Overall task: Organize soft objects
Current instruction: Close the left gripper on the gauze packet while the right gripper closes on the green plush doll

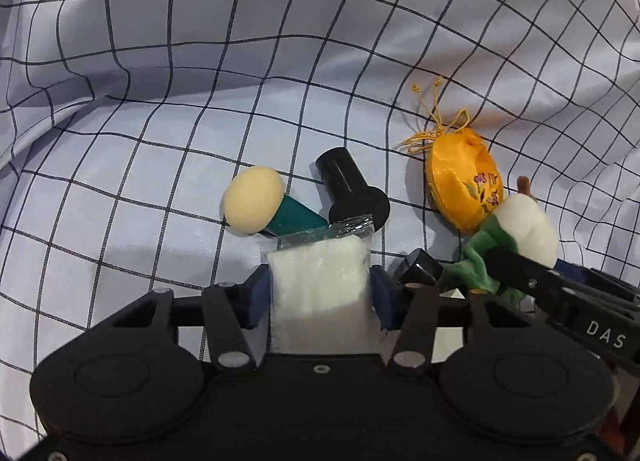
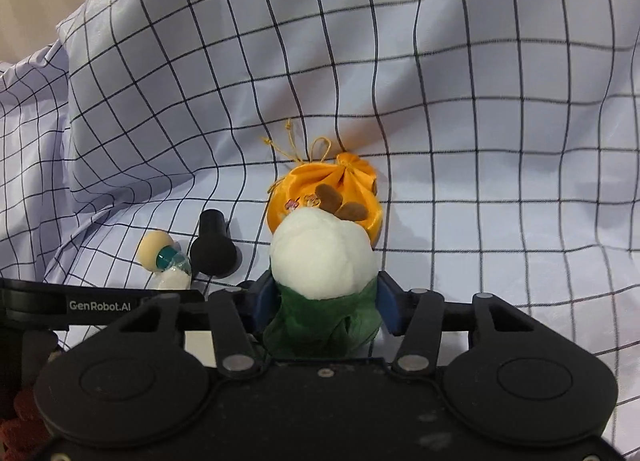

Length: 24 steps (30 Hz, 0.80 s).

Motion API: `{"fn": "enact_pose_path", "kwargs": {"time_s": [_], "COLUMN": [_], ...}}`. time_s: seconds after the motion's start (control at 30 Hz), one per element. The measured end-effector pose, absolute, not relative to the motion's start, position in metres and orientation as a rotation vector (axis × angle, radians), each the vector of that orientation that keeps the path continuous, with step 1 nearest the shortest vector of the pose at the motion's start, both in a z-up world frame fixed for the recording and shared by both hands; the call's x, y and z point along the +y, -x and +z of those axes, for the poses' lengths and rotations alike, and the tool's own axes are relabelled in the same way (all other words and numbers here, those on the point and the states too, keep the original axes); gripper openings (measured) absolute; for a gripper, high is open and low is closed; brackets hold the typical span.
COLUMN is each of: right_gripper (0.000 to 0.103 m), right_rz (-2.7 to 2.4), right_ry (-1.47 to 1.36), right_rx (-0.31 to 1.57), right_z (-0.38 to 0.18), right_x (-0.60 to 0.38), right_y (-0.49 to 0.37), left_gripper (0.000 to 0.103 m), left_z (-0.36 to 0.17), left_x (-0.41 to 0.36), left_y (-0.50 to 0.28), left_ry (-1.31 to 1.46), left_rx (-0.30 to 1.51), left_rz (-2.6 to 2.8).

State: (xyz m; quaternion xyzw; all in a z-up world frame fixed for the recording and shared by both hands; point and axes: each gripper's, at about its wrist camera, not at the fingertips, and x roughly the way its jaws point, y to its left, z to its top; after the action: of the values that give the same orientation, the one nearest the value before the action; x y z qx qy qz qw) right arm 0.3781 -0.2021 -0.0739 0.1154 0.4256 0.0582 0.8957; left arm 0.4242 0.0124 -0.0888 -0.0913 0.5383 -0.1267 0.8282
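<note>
Left tool (image 1: 320, 293) is clamping a clear packet of white cotton (image 1: 320, 281), blue pads pressing on both its sides, low over the checked cloth (image 1: 160, 141). Right tool (image 2: 325, 303) is gripping a white plush toy (image 2: 324, 257) by its green body, just in front of the orange drawstring pouch (image 2: 356, 185). A sponge-tipped green applicator (image 1: 256, 205) and black cap (image 1: 348, 185) are lying just beyond the packet.
</note>
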Motion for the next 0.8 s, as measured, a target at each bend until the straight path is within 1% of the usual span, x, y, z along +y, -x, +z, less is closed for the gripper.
{"fn": "enact_pose_path", "kwargs": {"time_s": [0.23,0.4,0.8], "right_gripper": [0.052,0.052,0.052], "right_rz": [0.085,0.037,-0.038], "right_ry": [-0.278,-0.289,-0.302], "right_rx": [0.829,0.794,0.751], "right_z": [-0.052,-0.037,-0.015], "right_x": [-0.219,-0.234,-0.267], "right_y": [-0.367,-0.352,-0.29], "left_gripper": [0.049,0.049,0.049], "left_z": [-0.072,-0.05,-0.003], "left_x": [0.012,0.01,-0.012], "left_y": [-0.415,-0.405,-0.351], "left_ry": [0.193,0.189,0.169], "left_rx": [1.095,1.046,0.974], "left_rz": [-0.27,-0.27,-0.313]}}
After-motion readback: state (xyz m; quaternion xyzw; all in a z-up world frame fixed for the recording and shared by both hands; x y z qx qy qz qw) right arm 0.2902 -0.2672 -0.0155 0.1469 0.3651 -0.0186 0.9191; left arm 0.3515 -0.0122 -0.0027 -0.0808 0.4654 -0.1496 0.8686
